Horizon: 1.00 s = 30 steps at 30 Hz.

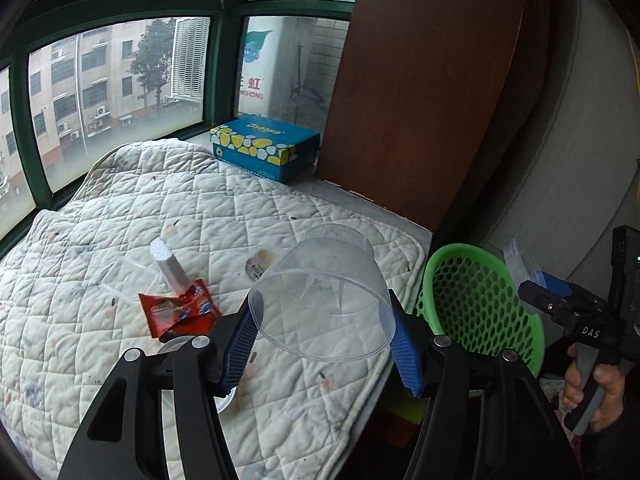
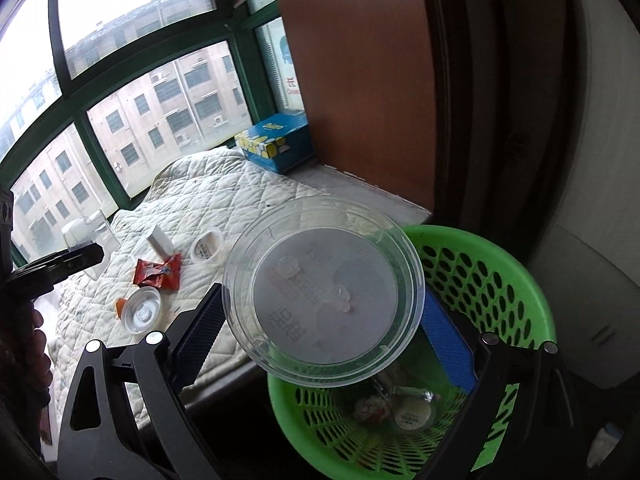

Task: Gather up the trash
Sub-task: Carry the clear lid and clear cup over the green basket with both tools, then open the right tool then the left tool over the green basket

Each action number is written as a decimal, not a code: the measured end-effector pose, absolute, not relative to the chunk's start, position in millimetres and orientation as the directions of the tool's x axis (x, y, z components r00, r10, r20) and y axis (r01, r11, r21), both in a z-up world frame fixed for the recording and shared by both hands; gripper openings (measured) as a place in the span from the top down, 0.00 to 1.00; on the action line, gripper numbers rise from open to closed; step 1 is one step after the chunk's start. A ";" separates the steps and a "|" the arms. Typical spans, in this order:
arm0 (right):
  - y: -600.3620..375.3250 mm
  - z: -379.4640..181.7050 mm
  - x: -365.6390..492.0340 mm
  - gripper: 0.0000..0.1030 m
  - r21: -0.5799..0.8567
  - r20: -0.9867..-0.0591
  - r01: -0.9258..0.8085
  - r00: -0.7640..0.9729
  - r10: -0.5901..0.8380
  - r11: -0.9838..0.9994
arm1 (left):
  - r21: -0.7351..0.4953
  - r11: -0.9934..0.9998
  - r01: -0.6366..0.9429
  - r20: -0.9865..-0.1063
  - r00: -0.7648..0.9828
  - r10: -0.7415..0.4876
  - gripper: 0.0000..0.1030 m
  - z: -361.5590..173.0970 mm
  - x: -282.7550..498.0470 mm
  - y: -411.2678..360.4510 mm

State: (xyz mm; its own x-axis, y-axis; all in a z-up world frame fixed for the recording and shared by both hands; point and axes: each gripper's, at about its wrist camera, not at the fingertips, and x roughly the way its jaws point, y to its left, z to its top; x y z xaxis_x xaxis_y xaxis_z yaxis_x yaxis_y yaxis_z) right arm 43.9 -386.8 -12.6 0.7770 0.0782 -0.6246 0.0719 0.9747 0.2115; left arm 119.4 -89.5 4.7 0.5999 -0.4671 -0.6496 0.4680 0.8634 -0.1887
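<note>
My left gripper [image 1: 322,320] is shut on a clear plastic cup [image 1: 320,296], held tilted above the quilt's right side. Over the green mesh basket [image 2: 500,280], my right gripper [image 2: 324,320] is shut on a clear round lid [image 2: 324,296] with a printed label. In the left wrist view the basket [image 1: 480,304] stands just past the quilt's edge, and the right gripper [image 1: 536,284] hangs beside it. On the quilt lie a red wrapper [image 1: 180,310], a white tube [image 1: 170,266], a small labelled tub [image 2: 206,252] and a small clear lid [image 2: 142,308].
The white quilt [image 1: 120,200] covers a window ledge under green-framed windows. A blue tissue box [image 1: 264,146] sits at its far corner beside a brown wooden panel [image 1: 420,80]. The basket holds a small tub [image 2: 412,412] and crumpled wrapper [image 2: 372,408]. A hand [image 1: 596,392] grips the right handle.
</note>
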 end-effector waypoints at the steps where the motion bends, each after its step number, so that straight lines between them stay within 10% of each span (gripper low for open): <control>1: -392.0 -13.4 43.5 0.09 0.217 -0.625 0.083 0.777 0.073 0.973 | -0.186 0.859 0.476 -0.649 0.597 -0.471 0.43 6.2 120.1 -95.4; 30: -461.7 -24.2 13.1 0.07 0.267 -0.625 0.211 0.780 0.003 0.940 | -0.163 0.750 0.642 -0.668 0.488 -0.562 0.43 10.8 112.7 -213.3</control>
State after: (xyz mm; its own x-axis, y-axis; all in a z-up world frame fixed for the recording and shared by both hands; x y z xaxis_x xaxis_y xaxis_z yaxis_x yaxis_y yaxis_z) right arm 13.1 -461.7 -24.2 0.7802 0.0028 -0.6255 0.2109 0.9403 0.2673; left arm 112.7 -213.3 10.8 0.4876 -0.5623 -0.6678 0.6416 0.7496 -0.1628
